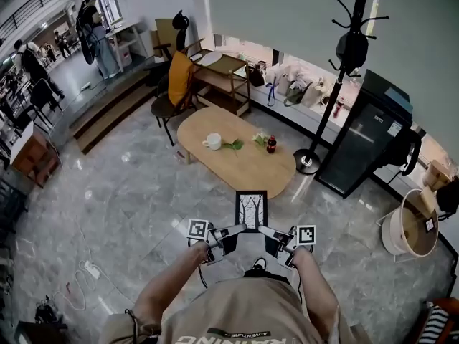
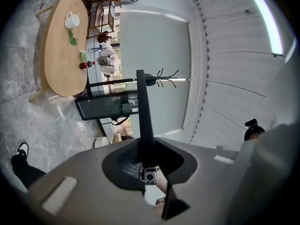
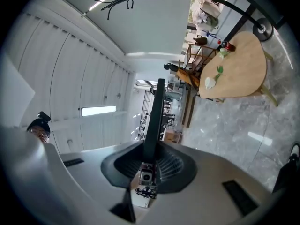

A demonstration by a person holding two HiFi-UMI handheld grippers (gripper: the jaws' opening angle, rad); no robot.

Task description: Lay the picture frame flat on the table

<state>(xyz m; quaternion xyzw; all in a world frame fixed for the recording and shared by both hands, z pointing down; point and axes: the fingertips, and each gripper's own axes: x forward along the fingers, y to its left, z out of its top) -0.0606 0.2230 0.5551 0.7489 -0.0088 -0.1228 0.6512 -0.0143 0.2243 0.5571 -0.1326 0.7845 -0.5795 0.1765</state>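
Black jaws of my left gripper [image 1: 237,229] pinch left edge of picture frame [image 1: 251,208]. I see frame in air over grey floor [image 1: 129,206], tree picture facing up to me, just short of wooden table [image 1: 247,165], not touching it. Right gripper [image 1: 267,231] pinches right edge same way.

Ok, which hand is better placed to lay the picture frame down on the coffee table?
Neither clearly: left gripper and right gripper each clamp an opposite lower edge of the picture frame, level with each other, and the bare near end of the coffee table lies straight ahead. Likely two-handed.
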